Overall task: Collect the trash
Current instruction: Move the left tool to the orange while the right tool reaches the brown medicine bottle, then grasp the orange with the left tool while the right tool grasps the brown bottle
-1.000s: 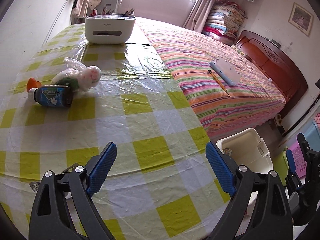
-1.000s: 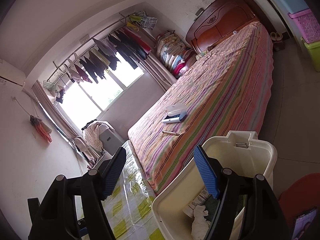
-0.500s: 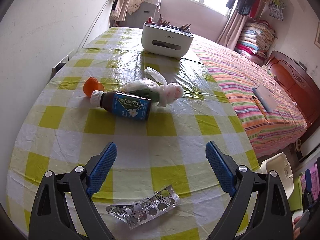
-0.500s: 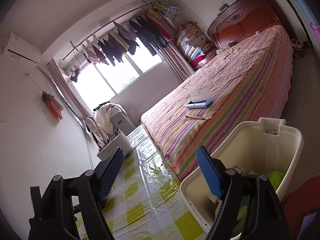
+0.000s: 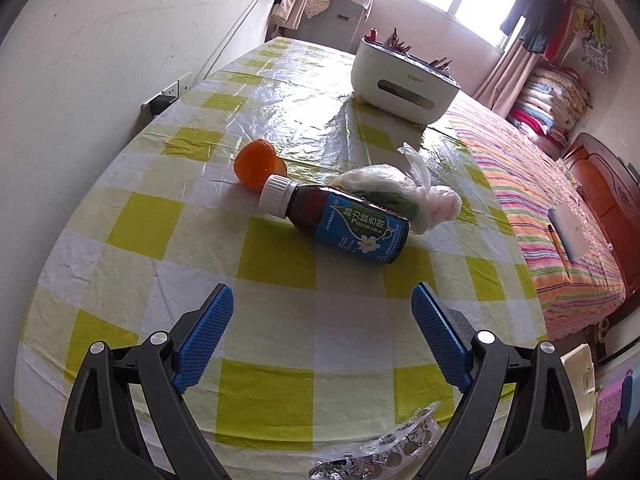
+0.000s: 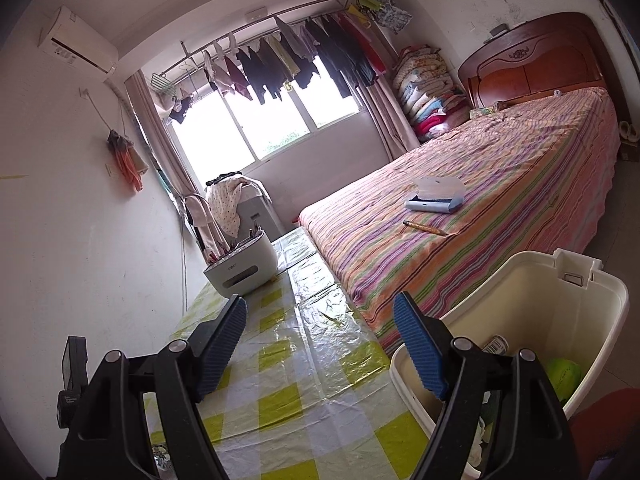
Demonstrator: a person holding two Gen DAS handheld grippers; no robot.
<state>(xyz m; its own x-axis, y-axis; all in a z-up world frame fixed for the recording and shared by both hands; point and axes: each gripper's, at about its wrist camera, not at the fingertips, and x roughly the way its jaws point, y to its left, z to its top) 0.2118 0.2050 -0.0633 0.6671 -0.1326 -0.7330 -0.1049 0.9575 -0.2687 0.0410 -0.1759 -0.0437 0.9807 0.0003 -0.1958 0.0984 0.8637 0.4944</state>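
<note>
In the left wrist view a brown medicine bottle (image 5: 344, 222) with a blue label and white cap lies on the checked tablecloth (image 5: 160, 264). An orange cup (image 5: 258, 164) sits behind its cap. A knotted plastic bag (image 5: 396, 186) lies behind the bottle. A silver blister pack (image 5: 384, 452) lies under my fingers. My left gripper (image 5: 322, 336) is open and empty, short of the bottle. My right gripper (image 6: 320, 344) is open and empty over the table edge. The cream trash bin (image 6: 532, 312) stands to its right with trash inside.
A white organizer box with pens (image 5: 404, 84) stands at the table's far end, also in the right wrist view (image 6: 242, 270). A striped bed (image 6: 480, 208) with a pencil case and pencil runs along the table's right side. A wall (image 5: 100, 60) bounds the left side.
My left gripper has swung left from the table's right edge towards the bottle, which is now closer and centred. My right gripper has tilted from over the bin towards the table.
</note>
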